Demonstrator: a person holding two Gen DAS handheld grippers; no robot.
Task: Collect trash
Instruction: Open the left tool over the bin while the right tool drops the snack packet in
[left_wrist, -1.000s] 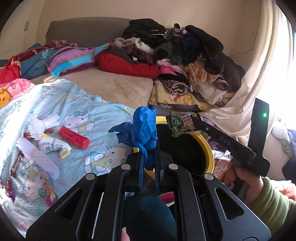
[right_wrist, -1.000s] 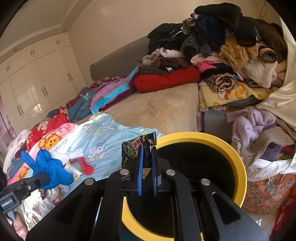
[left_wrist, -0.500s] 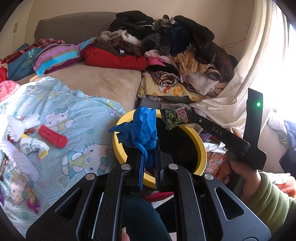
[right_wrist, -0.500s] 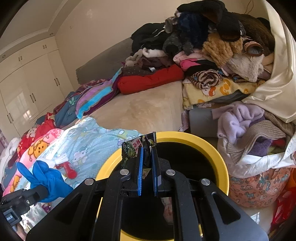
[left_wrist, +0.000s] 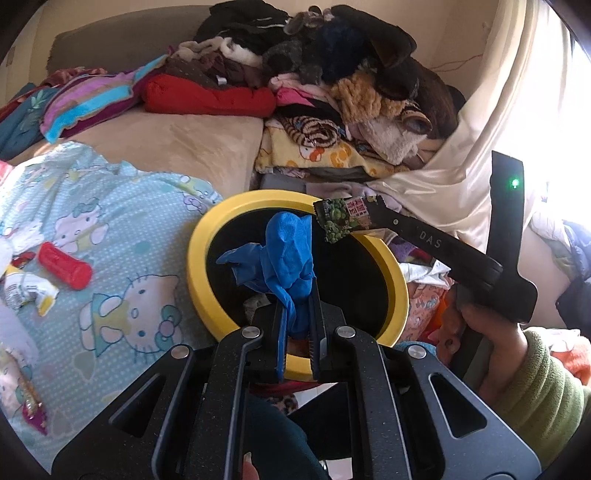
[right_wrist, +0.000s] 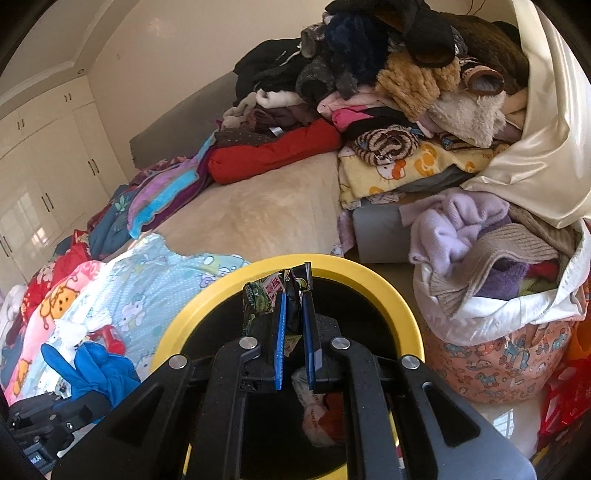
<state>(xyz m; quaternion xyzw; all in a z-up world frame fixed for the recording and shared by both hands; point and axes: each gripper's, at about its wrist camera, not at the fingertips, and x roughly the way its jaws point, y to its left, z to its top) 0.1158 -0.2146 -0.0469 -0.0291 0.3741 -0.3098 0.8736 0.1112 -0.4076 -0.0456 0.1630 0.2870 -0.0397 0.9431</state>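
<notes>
My left gripper (left_wrist: 298, 317) is shut on a crumpled blue glove (left_wrist: 282, 254) and holds it over the open mouth of the yellow-rimmed black bin (left_wrist: 207, 236). My right gripper (right_wrist: 294, 317) is shut on a green snack wrapper (right_wrist: 266, 295) and holds it above the same bin (right_wrist: 373, 280). In the left wrist view the right gripper (left_wrist: 373, 216) reaches in from the right with the wrapper (left_wrist: 341, 218) over the bin's far rim. The blue glove also shows at the lower left of the right wrist view (right_wrist: 92, 369). Some trash lies in the bin's bottom (right_wrist: 317, 410).
On the Hello Kitty sheet (left_wrist: 110, 229) to the left lie a red cylinder (left_wrist: 64, 264), a crumpled packet (left_wrist: 26, 291) and other wrappers (left_wrist: 33, 406). A heap of clothes (left_wrist: 332, 92) is piled behind the bin. A full laundry bag (right_wrist: 498, 325) stands right of it.
Both grippers have moved towards the bin and now hang over its opening. Their holds on the glove and the wrapper are unchanged.
</notes>
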